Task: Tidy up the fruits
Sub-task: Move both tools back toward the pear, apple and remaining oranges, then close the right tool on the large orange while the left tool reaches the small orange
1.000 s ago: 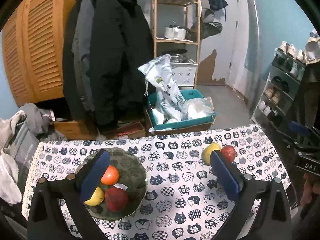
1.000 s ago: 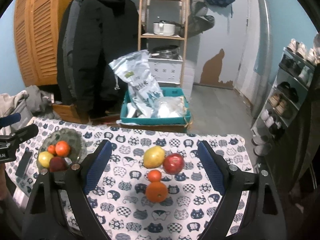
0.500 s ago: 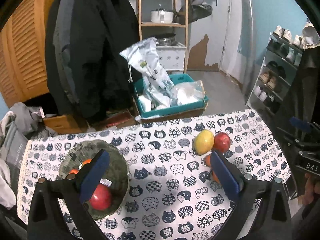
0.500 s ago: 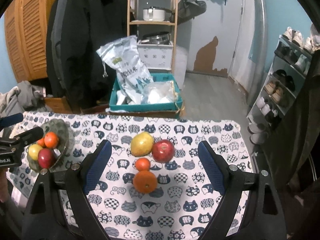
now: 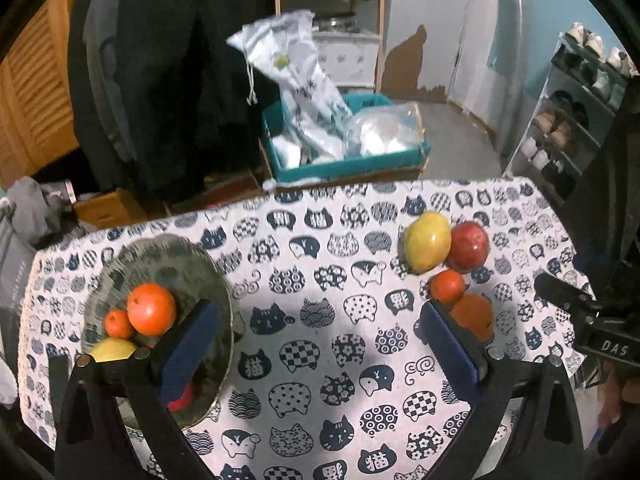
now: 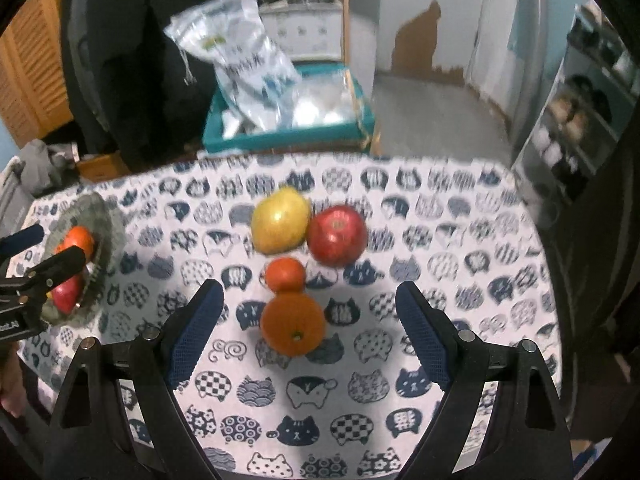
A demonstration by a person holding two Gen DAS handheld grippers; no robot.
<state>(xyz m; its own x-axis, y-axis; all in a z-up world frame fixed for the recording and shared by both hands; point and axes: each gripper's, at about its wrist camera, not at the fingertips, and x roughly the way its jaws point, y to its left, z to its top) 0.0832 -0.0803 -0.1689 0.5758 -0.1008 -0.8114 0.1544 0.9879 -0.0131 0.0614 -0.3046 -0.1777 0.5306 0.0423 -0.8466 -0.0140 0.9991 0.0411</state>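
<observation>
Right gripper wide above orange, tomato just behind.

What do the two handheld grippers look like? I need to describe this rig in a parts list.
Both match: the left gripper and right gripper have black angular plastic frames with triangular cut-outs, silver round fasteners, and two fingers faced with dark blue textured pads. The right one, seen from the left camera, carries white letters "DAS".
</observation>
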